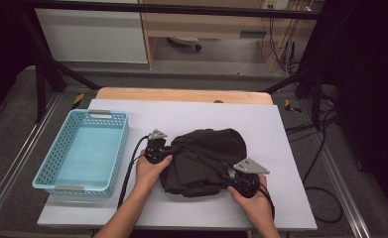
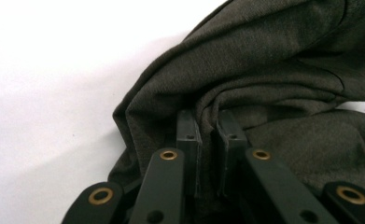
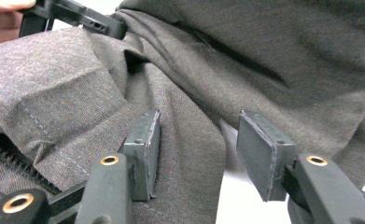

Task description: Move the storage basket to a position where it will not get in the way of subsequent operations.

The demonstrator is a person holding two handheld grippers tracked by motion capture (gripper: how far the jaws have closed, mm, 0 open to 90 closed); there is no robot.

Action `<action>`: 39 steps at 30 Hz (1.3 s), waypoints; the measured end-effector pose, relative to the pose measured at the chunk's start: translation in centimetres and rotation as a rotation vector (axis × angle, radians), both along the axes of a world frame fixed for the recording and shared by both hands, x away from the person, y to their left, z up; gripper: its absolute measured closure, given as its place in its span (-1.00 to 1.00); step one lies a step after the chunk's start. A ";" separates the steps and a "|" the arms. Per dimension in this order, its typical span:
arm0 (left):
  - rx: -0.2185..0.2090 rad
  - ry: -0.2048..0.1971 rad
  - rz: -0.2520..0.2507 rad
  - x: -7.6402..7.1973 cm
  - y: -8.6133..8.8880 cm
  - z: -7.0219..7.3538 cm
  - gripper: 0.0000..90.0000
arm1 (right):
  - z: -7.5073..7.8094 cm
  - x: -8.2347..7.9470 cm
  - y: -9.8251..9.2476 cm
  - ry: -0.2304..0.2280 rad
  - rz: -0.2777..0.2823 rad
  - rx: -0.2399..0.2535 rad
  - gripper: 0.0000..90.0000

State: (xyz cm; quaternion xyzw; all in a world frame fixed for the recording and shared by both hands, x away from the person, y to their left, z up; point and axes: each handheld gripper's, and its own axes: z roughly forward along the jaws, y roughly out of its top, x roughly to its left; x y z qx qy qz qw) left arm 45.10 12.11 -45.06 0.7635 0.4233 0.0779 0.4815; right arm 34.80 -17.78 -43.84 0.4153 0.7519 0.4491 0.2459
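A dark grey garment (image 1: 206,158) lies crumpled in the middle of the white table (image 1: 281,124). At its left edge, my left gripper (image 1: 170,150) is shut on a ridge of the cloth. In the left gripper view the two pads (image 2: 189,135) pinch that fold of the garment (image 2: 264,70) between them. My right gripper (image 1: 229,177) is at the garment's near right edge. In the right gripper view its jaws (image 3: 196,135) stand half apart over a fold of the garment (image 3: 264,56); one pad (image 3: 145,144) rests on cloth, the other stands clear. The left gripper (image 3: 77,18) appears at the top left of that view.
A light blue perforated basket (image 1: 99,113) stands to the left of the garment, with nothing inside it. Bare white tabletop surrounds the cloth at the back and right. Cables trail from both grippers toward the near edge.
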 end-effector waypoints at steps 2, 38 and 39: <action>0.000 -0.002 -0.005 -0.1 0.0 0.0 0.81 | 0.2 0.0 -0.1 -0.005 -0.003 0.001 0.11; 0.035 -0.019 -0.004 0.0 -0.3 0.3 0.73 | 3.9 5.5 -2.3 -0.078 -0.099 -0.037 0.37; 0.032 -0.016 -0.004 0.0 -0.3 0.3 0.73 | 3.9 5.6 -2.2 -0.075 -0.094 -0.034 0.39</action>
